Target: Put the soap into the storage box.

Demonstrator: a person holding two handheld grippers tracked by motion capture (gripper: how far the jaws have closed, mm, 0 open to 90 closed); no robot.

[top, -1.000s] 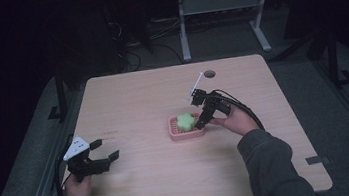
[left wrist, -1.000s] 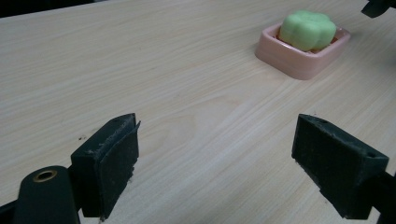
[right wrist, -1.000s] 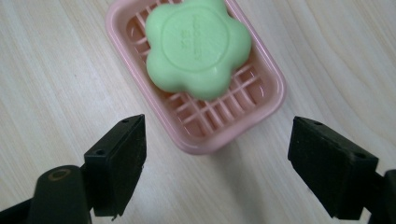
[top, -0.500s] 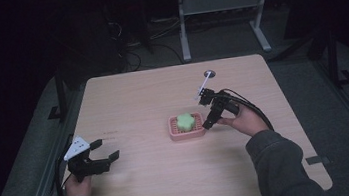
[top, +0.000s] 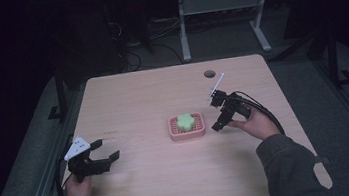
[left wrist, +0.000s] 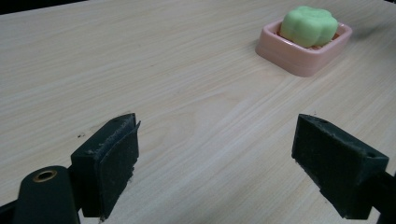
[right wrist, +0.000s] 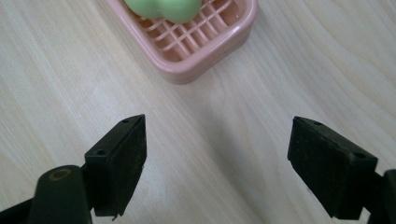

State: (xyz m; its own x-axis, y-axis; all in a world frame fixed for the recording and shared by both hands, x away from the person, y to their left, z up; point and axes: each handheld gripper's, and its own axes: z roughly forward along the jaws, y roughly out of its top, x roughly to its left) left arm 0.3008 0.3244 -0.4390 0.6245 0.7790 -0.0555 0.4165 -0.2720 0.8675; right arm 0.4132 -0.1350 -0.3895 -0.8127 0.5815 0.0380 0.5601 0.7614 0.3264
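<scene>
I see green flower-shaped soap sitting in pink slatted plastic soap dish, near middle of light wooden table. My right gripper hovers just beside dish's right edge, jaws wide apart, holding nothing. In right gripper view, dish corner lies just ahead of jaws. My left gripper sits near table's front left, well apart from dish, jaws spread, empty.

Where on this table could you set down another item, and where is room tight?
Bare wood lies between the left gripper and the pink soap dish, and across the far half up to the round hole. It is crowded only at the dish's right edge, where the open right gripper hovers beside the green soap.
</scene>
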